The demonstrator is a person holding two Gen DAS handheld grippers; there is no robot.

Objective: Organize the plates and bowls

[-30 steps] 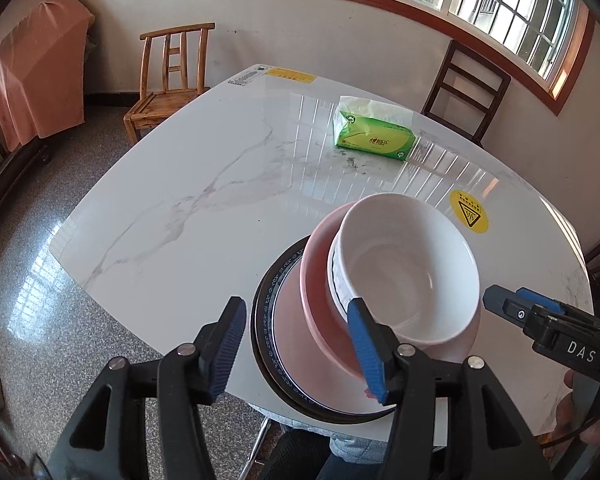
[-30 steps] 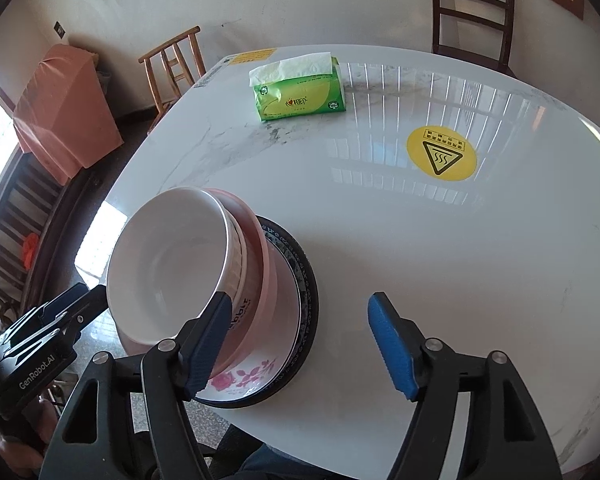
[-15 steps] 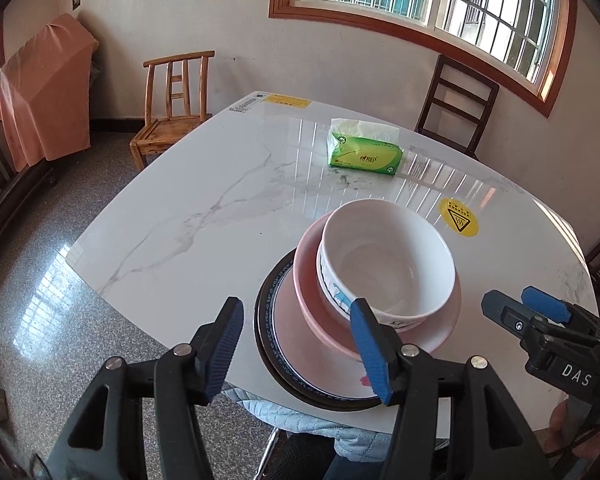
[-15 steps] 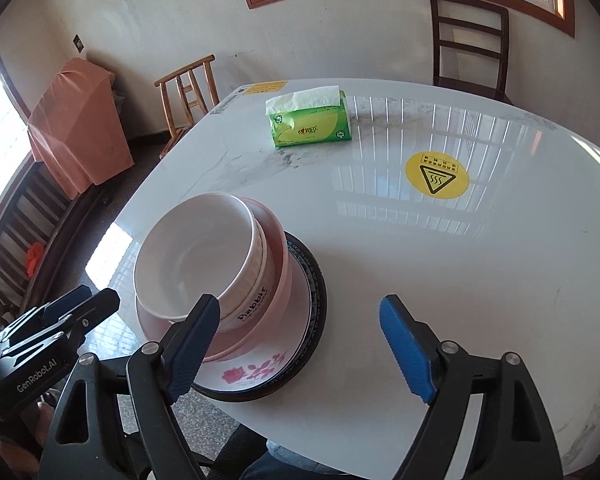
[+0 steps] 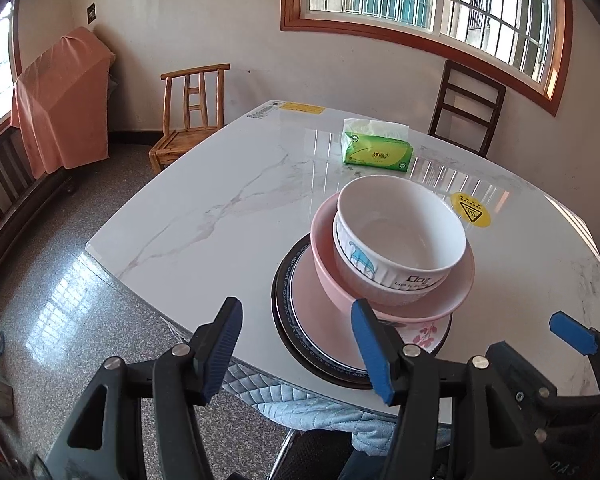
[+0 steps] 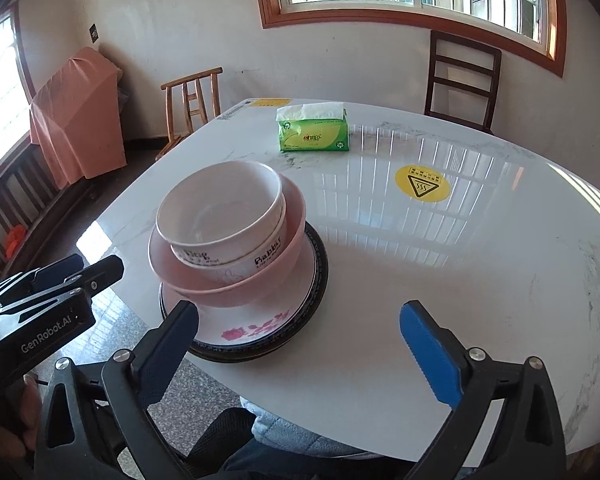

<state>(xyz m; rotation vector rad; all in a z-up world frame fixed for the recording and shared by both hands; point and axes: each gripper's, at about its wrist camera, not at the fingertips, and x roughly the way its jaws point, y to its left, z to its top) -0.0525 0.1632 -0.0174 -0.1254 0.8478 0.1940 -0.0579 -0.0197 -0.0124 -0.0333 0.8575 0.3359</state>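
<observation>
With both the left gripper (image 5: 296, 350) and the right gripper (image 6: 300, 350) wide and empty, its fingers just spread, the white bowl (image 6: 220, 216) topping the stack at the worktop (image 6: 420, 260) edge could topple if nudged.

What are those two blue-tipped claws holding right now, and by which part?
Nothing. The left gripper and right gripper both stand open and empty, the right's jaws just opened wider; the stacked bowls sit free.

Ahead of the blue-padded tongs: a white ribbed ceramic bowl (image 5: 400, 240) with blue animal print, a pink shallow bowl (image 5: 392, 296), a rose-patterned white plate (image 6: 256, 326), a black-rimmed round plate (image 5: 288, 340).
</observation>
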